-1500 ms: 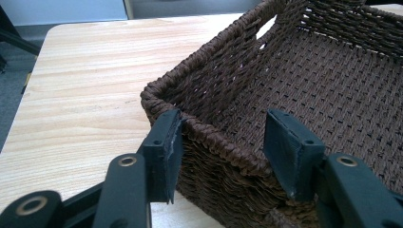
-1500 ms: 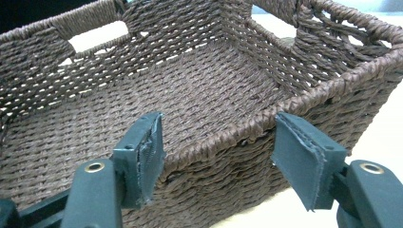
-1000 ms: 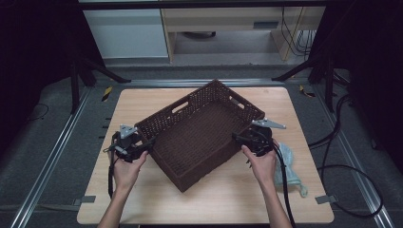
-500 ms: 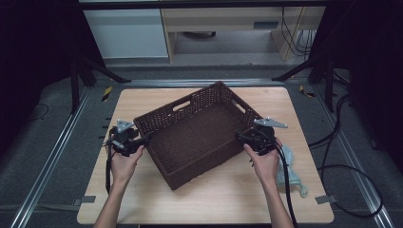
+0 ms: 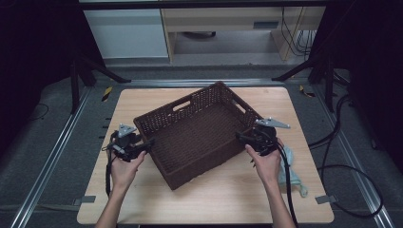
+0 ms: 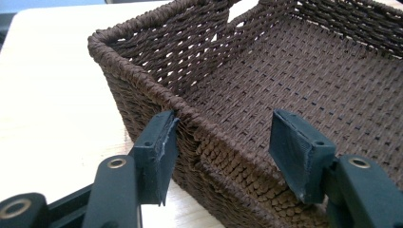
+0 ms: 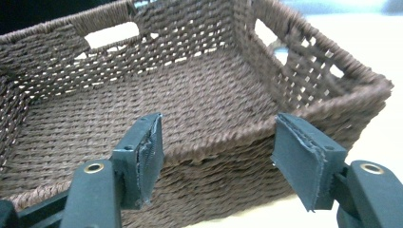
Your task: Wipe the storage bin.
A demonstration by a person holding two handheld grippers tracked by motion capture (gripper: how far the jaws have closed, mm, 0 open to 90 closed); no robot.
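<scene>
While the brown woven basket (image 5: 197, 135) sits skewed on the wooden table (image 5: 157, 202) between both tools, its rim lies between the spread fingers of each, and nothing lies on its woven floor. Reaching level from the basket's near-left side, the left gripper (image 5: 146, 145) has its jaws, which have just been opening, straddling the rim near a corner, pads (image 6: 159, 154) not pressing. The right gripper (image 5: 241, 137), opposite, holds its jaws apart around the facing rim, unclamped; a pale cloth (image 5: 293, 173) lies behind it.
</scene>
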